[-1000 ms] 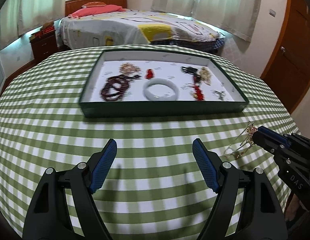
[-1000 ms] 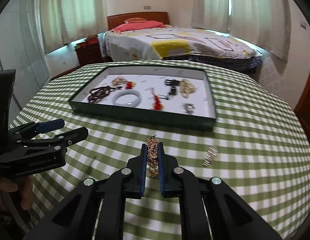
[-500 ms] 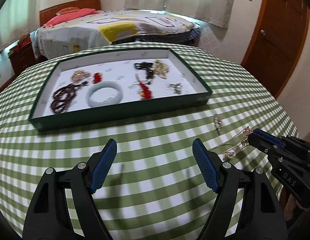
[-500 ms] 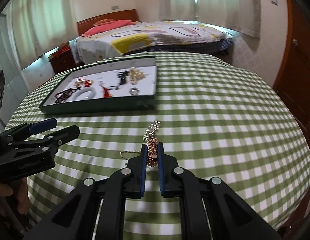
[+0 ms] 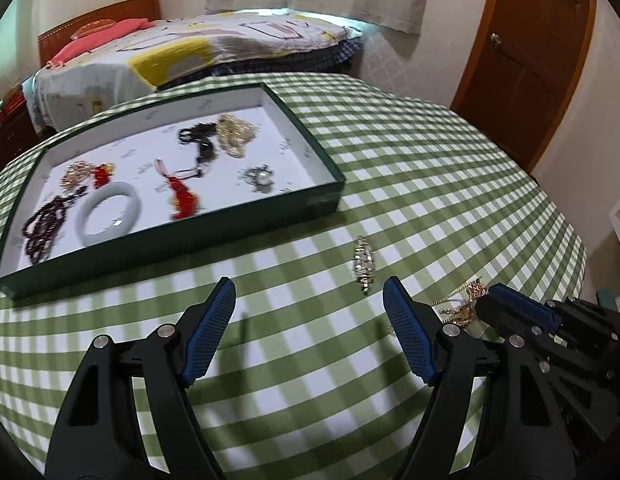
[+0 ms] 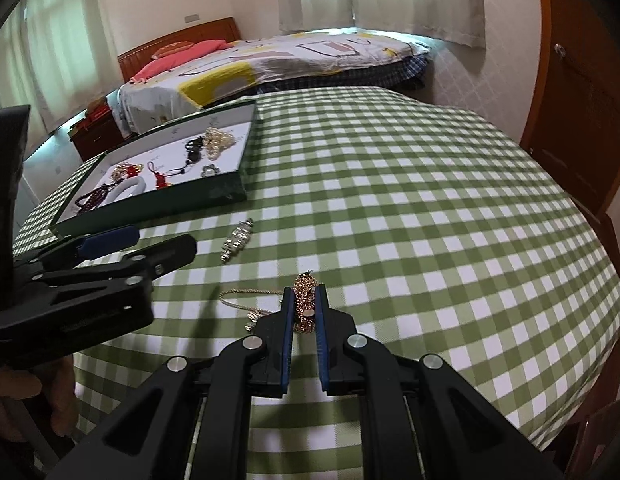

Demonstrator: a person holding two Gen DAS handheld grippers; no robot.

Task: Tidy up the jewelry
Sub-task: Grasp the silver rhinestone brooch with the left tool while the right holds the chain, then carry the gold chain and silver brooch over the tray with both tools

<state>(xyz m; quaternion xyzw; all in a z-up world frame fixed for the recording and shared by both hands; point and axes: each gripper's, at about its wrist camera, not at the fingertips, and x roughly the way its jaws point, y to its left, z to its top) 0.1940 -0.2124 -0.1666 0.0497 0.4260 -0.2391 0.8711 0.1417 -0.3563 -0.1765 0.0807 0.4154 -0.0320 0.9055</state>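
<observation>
Left gripper [image 5: 310,322]: bottom centre of its frame, level over the checked tablecloth [image 5: 449,184], fingers spread wide, holding nothing.
Right gripper [image 6: 304,312]: bottom centre of its frame, low over the cloth, fingers pinched on a gold necklace [image 6: 304,300]; chain trails left.
Silver clasp [image 5: 363,262]: on the cloth, mid-frame.
Tray [image 5: 325,160]: upper left, holding jewelry.

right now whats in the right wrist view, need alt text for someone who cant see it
The right claw is shut on a gold necklace, its chain trailing left on a green checked tablecloth. A small silver bracelet lies beyond, near a green tray of jewelry, with the open left claw at left.
</observation>
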